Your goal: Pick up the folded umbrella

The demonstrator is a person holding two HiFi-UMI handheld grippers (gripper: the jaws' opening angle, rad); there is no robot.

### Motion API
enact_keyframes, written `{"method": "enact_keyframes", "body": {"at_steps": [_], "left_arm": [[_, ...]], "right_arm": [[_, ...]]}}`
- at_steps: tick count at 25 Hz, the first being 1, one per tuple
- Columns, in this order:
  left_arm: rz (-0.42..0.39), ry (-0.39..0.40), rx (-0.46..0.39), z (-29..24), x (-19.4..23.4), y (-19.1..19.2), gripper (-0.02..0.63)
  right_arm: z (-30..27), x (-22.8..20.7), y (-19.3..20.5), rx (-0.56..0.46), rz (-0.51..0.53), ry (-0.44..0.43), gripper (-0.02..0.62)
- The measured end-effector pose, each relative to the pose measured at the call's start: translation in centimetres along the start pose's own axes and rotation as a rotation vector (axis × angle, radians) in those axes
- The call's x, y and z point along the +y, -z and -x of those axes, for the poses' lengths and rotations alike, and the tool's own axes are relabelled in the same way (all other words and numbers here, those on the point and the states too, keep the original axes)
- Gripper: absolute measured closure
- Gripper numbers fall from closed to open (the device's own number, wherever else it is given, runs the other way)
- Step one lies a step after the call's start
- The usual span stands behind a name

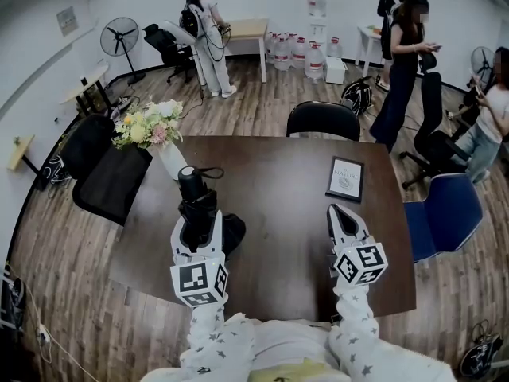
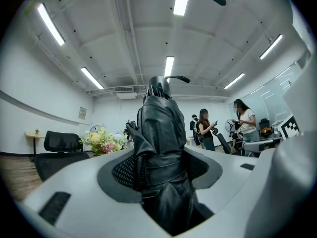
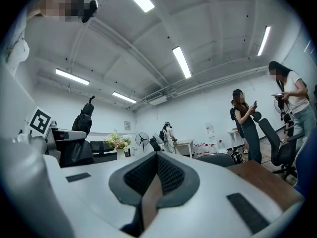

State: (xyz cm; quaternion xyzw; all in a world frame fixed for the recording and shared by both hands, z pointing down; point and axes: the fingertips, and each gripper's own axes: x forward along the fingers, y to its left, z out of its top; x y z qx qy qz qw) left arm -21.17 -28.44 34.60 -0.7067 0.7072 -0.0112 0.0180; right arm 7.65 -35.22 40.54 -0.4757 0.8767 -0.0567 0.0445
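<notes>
From where I stand the job looks nearly done. The left gripper (image 1: 199, 228) has its jaws clamped on the folded umbrella (image 1: 196, 199), pads pressed into the black fabric about halfway along it. That is a sensible place to take it, since the strapped bundle is firmest there and the weight hangs evenly on both sides. The umbrella stands close to upright at the lower left centre of the head view. Its handle and wrist loop point to the top of the frame and its bulkier end hangs below the jaws. In the left gripper view it rises straight up the middle of the picture, filling the gap between the pads. I judge it is carried rather than resting, though I cannot make out for certain whether its lower end is clear of the table (image 1: 294, 245). The right gripper (image 1: 340, 213) hangs at the lower right of centre, jaws drawn together on nothing. It is well apart from the umbrella, presumably kept out of the way because one gripper is enough for this. A vase of flowers (image 1: 151, 126) stands near the table's upper left corner and a framed card (image 1: 345, 179) lies towards the upper right. Both are far enough off that lifting the umbrella should not touch them. People stand around in the room behind, taking no part.
</notes>
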Motion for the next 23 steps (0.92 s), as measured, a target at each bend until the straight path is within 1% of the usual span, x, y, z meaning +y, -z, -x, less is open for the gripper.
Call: {"method": "enact_keyframes", "body": {"at_steps": [17,23], "left_arm": [[-0.012,0.000,0.022,-0.18,0.19,0.24,0.353],[-0.018,-0.001,0.034,-0.44,0.39,0.60,0.354]], "right_arm": [[0.42,-0.74,-0.44,-0.029,0.018,0.016,0.574],[0.13,-0.55,-0.34,-0.022,0.053,0.017,0.574]]}}
